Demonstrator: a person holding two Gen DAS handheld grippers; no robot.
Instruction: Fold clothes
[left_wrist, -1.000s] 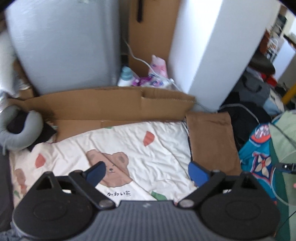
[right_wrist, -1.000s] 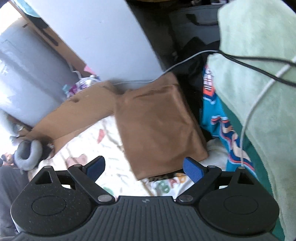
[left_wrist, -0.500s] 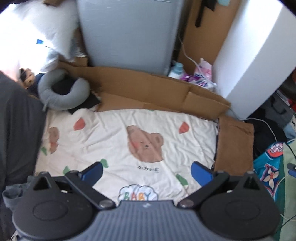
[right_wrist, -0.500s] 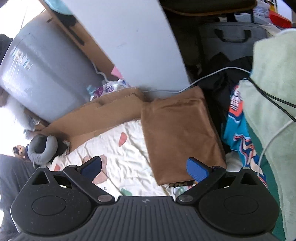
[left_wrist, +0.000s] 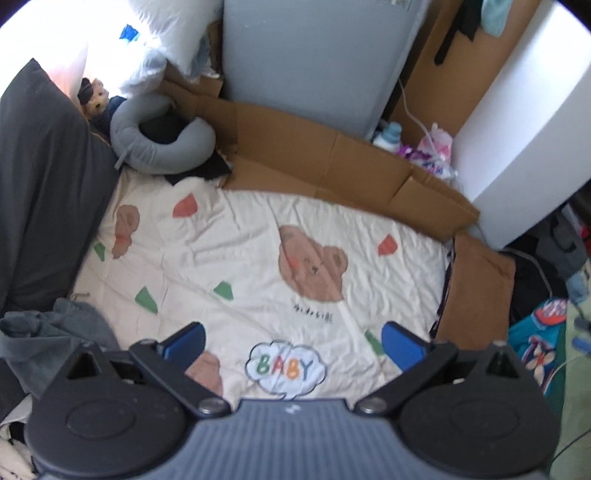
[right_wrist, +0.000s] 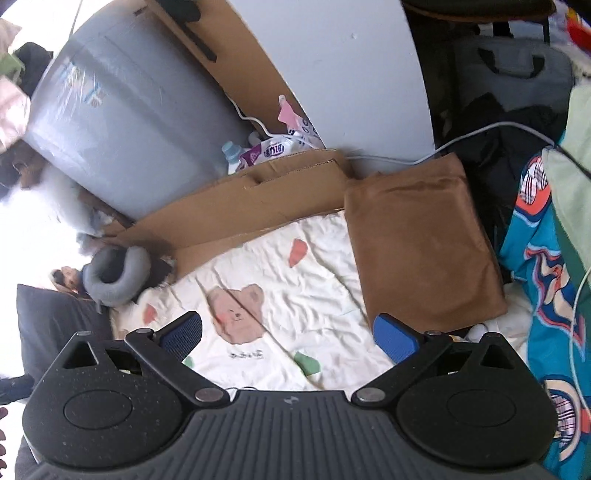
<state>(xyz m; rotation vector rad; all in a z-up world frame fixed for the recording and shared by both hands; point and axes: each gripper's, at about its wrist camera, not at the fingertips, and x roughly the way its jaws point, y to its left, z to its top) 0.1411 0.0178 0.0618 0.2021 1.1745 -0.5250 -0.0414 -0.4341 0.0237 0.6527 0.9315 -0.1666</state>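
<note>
Cream bear-print quilt (left_wrist: 236, 258) spreads ahead of both tongs; folded brown rectangular cloth (right_wrist: 421, 240) lies just right of the right tongs (right_wrist: 291, 332). Crumpled grey garment (left_wrist: 55, 332) sits beside the left tongs (left_wrist: 291, 339). Both tongs gape wide, empty; the right's jaws have just been opening. Risk: snagging the quilt instead of the garment. Versus earlier, the brown cloth appears farther off.
</note>
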